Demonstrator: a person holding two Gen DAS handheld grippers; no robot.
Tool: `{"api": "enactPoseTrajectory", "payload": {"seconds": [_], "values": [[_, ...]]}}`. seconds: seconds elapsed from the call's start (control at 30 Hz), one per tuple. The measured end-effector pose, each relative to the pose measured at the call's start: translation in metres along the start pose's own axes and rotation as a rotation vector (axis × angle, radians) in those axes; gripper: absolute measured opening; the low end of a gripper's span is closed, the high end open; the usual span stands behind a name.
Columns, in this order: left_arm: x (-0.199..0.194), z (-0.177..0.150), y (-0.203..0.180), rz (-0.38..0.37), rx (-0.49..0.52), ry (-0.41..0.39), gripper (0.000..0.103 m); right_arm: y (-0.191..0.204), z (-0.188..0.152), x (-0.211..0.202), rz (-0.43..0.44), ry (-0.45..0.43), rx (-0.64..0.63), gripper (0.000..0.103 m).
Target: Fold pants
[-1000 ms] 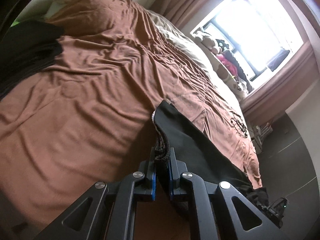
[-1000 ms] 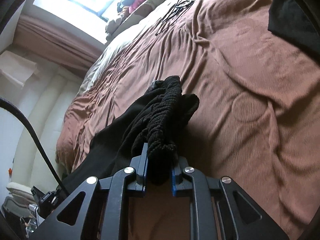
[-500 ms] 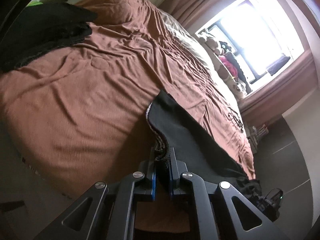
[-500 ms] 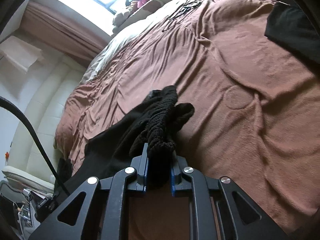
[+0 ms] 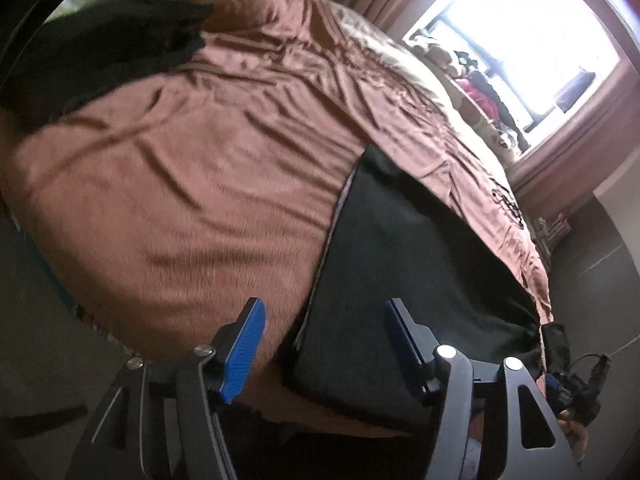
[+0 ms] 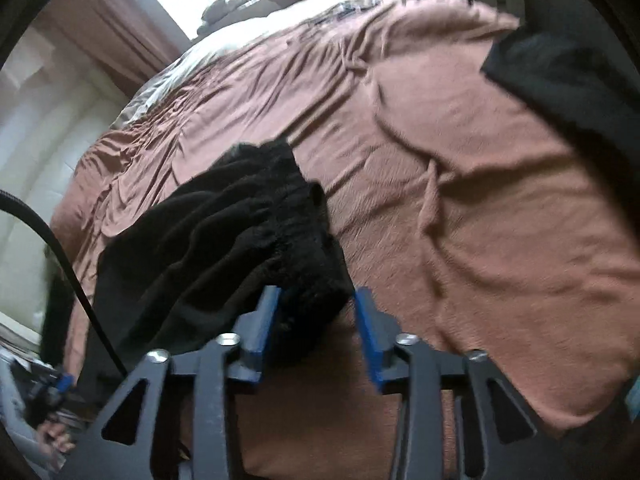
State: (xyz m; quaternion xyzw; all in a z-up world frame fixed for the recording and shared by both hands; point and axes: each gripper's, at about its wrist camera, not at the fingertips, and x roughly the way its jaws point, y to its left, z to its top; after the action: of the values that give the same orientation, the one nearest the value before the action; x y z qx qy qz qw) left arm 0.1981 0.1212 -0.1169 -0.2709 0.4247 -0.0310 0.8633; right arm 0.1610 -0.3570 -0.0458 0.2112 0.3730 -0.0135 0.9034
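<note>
I see the black pants (image 5: 400, 280) lying on the brown bed cover (image 5: 200, 184), close to the near edge of the bed. In my left view they look flat and smooth, and they stretch along that edge toward the window (image 5: 532, 36) side. My left claw (image 5: 324, 338) has just been opening. Its blue pads (image 5: 244, 354) are spread wide now and they do not press on anything. The flat cloth lies just past them, between the two fingers.

In my right view the pants (image 6: 224, 248) are bunched up and wrinkly. My right claw (image 6: 316, 312) has just been opening too. Its jaws stand apart, and the bunched end of the pants sits loose between them.

More dark clothes (image 5: 100, 48) lie in a heap at a far corner of the bed, well apart from the pants.
</note>
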Motion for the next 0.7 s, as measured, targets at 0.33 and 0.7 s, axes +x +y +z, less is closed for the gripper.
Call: {"api": "enactPoseTrajectory", "payload": {"seconds": [0.33, 0.7], "values": [[0.01, 0.033, -0.024, 0.02, 0.119, -0.008, 0.065, 0.043, -0.018, -0.035, 0.055, -0.067, -0.242, 0.073], [0.049, 0.064, -0.056, 0.024, 0.239, 0.015, 0.065, 0.056, -0.008, -0.038, 0.039, -0.116, -0.336, 0.073]]}}
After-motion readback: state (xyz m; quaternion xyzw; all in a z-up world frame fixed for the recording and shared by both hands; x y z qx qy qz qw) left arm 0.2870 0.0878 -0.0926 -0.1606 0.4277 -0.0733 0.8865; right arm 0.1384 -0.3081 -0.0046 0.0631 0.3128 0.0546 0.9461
